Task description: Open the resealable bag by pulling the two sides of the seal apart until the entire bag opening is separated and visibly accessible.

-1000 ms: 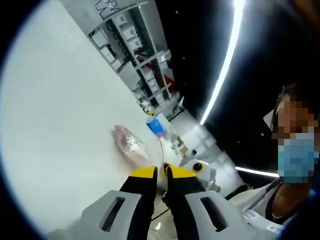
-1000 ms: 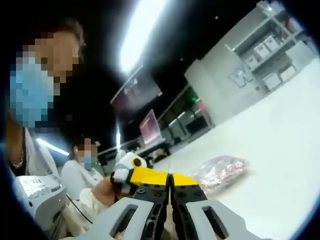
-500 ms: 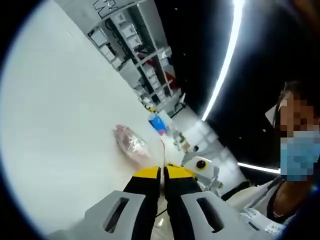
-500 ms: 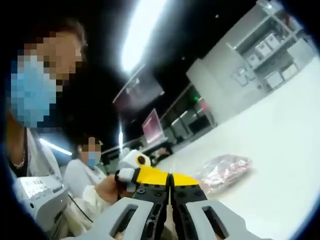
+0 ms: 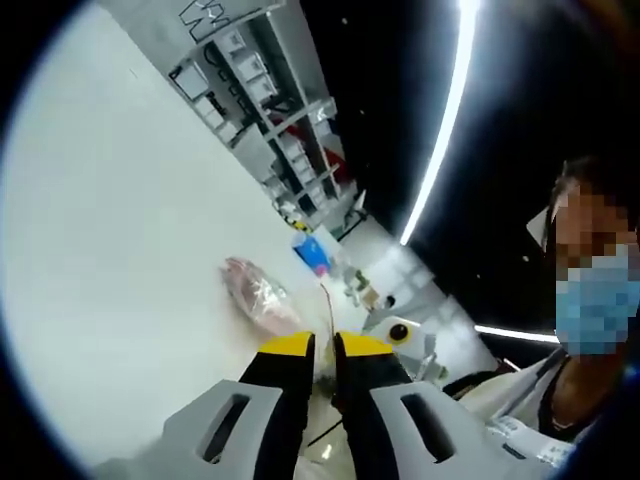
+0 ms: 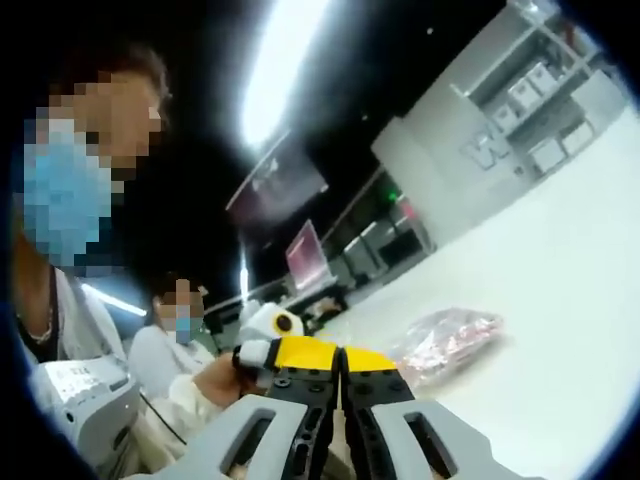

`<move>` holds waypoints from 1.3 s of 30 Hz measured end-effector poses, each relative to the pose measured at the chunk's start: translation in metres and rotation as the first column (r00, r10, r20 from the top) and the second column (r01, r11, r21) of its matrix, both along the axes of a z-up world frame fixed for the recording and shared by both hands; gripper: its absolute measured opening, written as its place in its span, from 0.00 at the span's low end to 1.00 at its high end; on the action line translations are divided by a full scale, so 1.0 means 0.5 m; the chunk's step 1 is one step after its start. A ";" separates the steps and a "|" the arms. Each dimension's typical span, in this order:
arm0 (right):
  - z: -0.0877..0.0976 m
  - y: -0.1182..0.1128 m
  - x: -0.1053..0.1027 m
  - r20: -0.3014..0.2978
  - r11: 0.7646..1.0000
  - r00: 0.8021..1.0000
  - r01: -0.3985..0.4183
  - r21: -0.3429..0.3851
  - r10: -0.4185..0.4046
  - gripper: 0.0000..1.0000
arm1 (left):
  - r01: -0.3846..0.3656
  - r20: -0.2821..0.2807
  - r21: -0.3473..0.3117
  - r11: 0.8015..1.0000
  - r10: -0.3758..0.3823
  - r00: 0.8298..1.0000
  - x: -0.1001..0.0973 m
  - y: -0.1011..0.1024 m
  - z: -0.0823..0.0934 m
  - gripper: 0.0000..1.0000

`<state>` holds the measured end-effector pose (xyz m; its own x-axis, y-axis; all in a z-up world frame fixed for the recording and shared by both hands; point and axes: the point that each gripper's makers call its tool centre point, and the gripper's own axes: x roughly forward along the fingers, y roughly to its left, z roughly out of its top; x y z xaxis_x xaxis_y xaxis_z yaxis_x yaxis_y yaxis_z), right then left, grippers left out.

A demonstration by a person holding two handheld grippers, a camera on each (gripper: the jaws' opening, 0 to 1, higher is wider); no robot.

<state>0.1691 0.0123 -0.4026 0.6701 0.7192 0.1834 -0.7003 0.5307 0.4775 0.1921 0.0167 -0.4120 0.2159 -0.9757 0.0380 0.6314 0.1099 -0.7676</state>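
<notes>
Lying on the white counter (image 5: 110, 250) ahead of both claws: resealable bag (image 5: 257, 294), clear plastic w/ pinkish contents, also seen in right gripper view (image 6: 448, 342). Left claw (image 5: 324, 345): yellow-tipped jaws nearly together, thin clear edge of the bag rising between the tips, apparently pinched. Right claw (image 6: 340, 358): jaws pressed together; whether bag film sits between them, cannot tell. Shelving unit (image 5: 265, 110) stands beyond counter. Person in mask at frame edge.
</notes>
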 end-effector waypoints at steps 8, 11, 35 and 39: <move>-0.002 0.002 -0.001 0.001 1.000 1.000 -0.002 -0.009 0.002 0.00 | 0.020 -0.025 0.003 1.000 -0.020 0.999 -0.009 -0.004 -0.005 0.07; -0.002 0.001 0.002 0.002 1.000 1.000 0.002 -0.008 -0.002 0.00 | 0.014 -0.017 0.005 1.000 -0.014 1.000 -0.010 -0.004 -0.006 0.07; -0.003 -0.002 0.003 -0.005 1.000 1.000 0.005 -0.005 -0.005 0.00 | 0.037 -0.022 -0.003 0.999 -0.037 0.999 -0.024 -0.009 -0.005 0.02; -0.003 -0.003 0.003 -0.005 1.000 1.000 0.006 -0.003 -0.006 0.00 | 0.039 0.000 -0.008 0.999 -0.039 0.999 -0.028 -0.010 -0.004 0.01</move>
<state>0.1704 0.0106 -0.4042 0.6751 0.7160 0.1778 -0.6947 0.5359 0.4797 0.1781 0.0115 -0.4140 0.1780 -0.9830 0.0458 0.6347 0.0791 -0.7687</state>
